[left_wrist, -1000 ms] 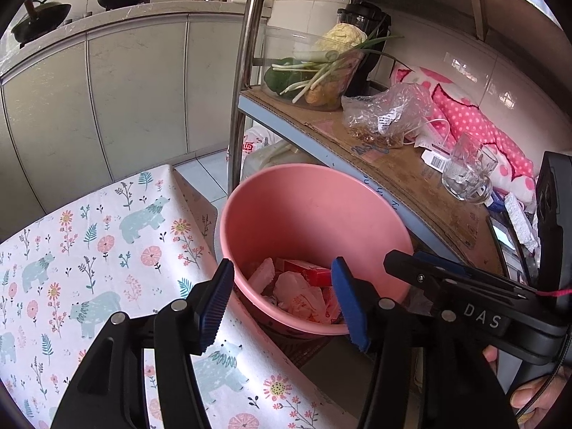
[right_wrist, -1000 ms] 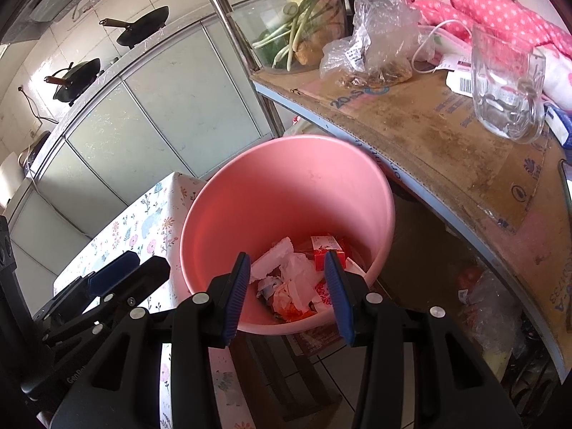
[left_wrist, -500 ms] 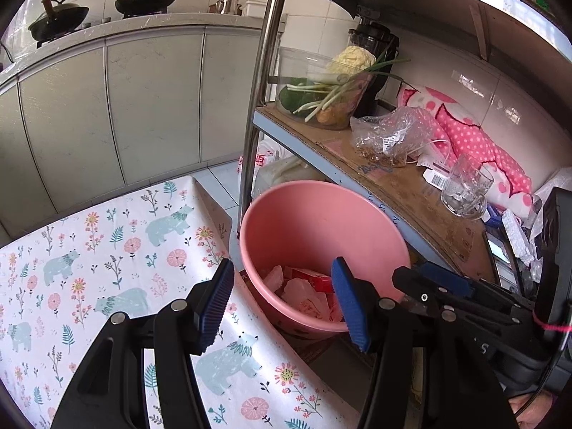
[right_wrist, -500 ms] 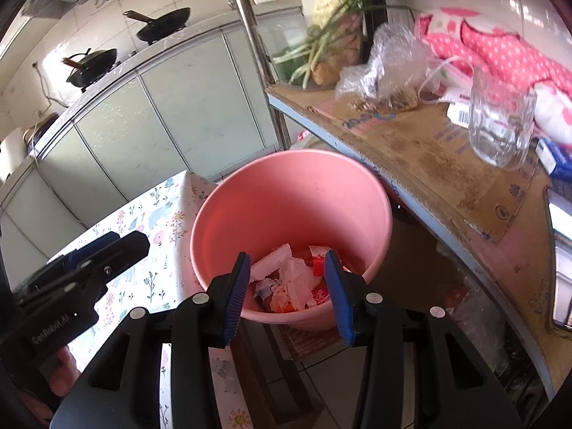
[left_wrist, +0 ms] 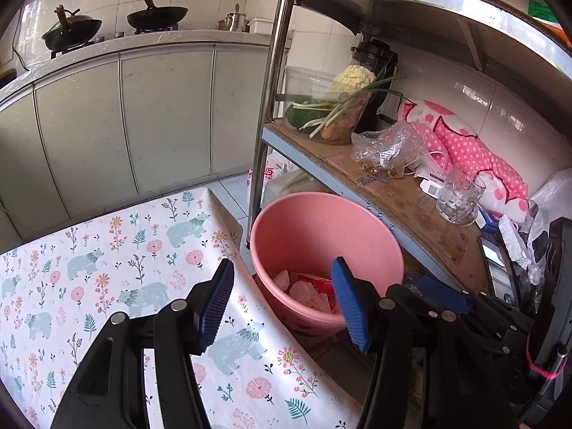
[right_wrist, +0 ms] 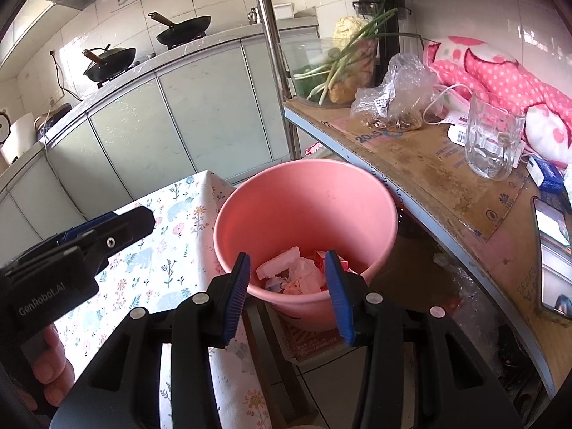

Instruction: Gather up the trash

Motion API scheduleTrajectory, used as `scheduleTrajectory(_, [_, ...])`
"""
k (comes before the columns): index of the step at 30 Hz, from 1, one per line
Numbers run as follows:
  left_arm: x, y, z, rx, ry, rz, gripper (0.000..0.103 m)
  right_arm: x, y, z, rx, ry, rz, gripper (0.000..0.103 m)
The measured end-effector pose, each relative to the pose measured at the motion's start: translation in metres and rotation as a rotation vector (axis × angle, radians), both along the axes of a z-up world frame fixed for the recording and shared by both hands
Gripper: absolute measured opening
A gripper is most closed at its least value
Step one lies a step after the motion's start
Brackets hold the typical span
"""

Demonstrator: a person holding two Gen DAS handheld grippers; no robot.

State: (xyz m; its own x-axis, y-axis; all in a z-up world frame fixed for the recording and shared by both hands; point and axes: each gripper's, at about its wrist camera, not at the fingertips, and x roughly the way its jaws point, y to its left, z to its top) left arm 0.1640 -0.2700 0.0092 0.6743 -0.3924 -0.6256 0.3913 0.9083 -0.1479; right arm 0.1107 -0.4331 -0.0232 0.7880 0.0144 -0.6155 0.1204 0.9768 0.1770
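- Floral table (left_wrist: 107,250) and a metal shelf (left_wrist: 411,207) are flanking our pink bin (right_wrist: 304,214).
- We are holding the left claw (left_wrist: 282,304) and right claw (right_wrist: 286,286) spread, both empty.
- Crumpled trash (right_wrist: 296,275) is lying at the bin's bottom.

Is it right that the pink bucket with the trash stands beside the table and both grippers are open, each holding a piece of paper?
Not quite. The pink bucket stands beside the table, and left gripper and right gripper are open, but both wrist views show them empty.
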Motion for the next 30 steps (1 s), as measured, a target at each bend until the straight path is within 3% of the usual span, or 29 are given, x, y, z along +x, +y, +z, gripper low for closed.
scheduleTrajectory(30, [-0.025,0.01,0.003,-0.007,-0.03,0.005,0.056,-0.021,0.022,0.001,-0.058,-0.039,0.014,0.044])
